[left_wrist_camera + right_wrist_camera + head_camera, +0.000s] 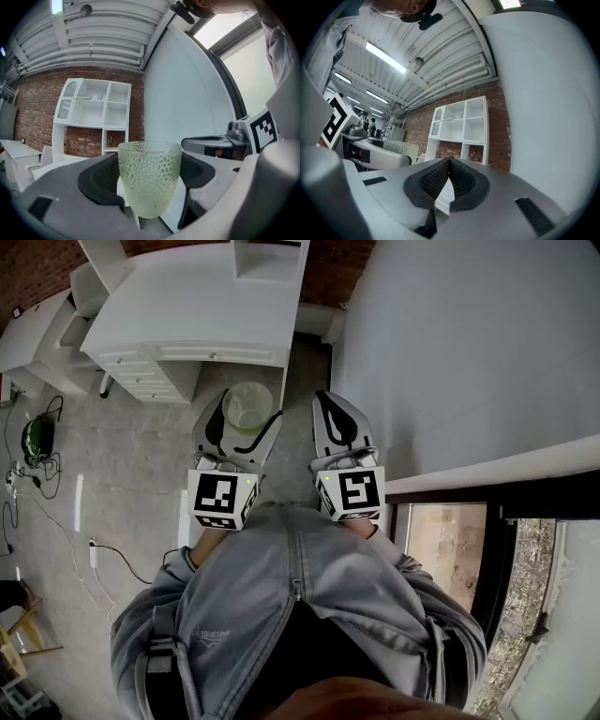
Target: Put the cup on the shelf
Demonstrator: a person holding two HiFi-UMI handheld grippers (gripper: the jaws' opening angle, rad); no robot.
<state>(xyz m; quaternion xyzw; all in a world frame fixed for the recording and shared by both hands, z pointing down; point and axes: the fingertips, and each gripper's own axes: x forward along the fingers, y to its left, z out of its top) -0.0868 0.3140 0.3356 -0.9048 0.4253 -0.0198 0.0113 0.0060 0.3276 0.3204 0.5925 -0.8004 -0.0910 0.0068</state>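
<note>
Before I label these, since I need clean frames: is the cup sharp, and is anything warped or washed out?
Left gripper view: the cup is sharp, dimples clear; the window is washed out. Right gripper view: the ceiling lamp glares, the shelf bends with the wide lens. Head view: even light, no hard shadows.

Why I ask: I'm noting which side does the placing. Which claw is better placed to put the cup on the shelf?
Left. The left claw grips the cup upright between its jaws, facing the white shelf. The right claw is shut on nothing, so it would first need a handover.
</note>
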